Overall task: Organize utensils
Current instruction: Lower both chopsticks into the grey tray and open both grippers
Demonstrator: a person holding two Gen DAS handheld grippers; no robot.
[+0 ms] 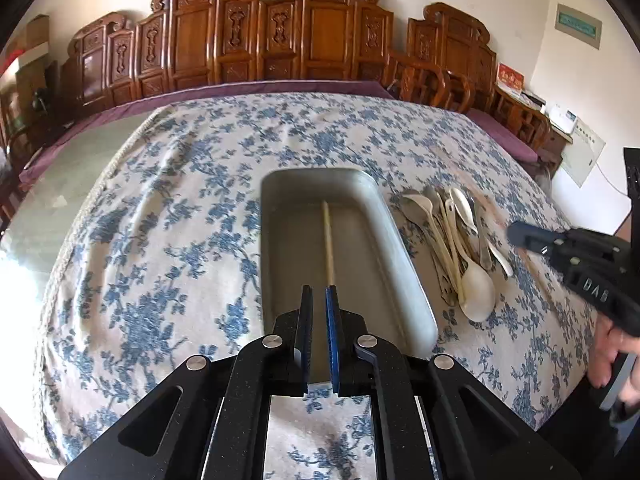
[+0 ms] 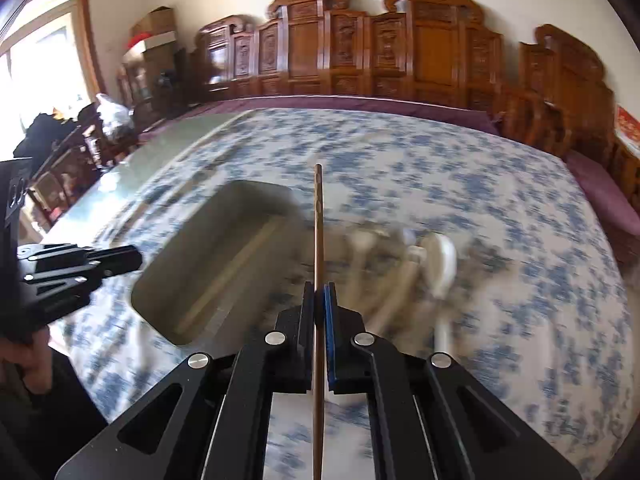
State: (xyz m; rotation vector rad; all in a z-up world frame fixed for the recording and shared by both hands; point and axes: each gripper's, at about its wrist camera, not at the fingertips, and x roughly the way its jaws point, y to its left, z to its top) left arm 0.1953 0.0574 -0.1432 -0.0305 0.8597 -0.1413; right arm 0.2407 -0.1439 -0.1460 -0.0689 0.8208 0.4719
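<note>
The jaws of the right gripper (image 2: 319, 292) are closed on a thin brown chopstick (image 2: 318, 216), which points straight ahead above the tabletop (image 2: 480, 200), over the gap between a metal tray (image 1: 400, 256) and a pile of spoons (image 1: 452, 240). The jaws of the left gripper (image 1: 319, 294) stand slightly apart, holding nothing, poised over the tray's near end. A pale chopstick (image 1: 329, 240) lies lengthwise inside the tray. The white and metal spoons rest on the blue floral cloth (image 1: 160, 220), just right of the tray.
</note>
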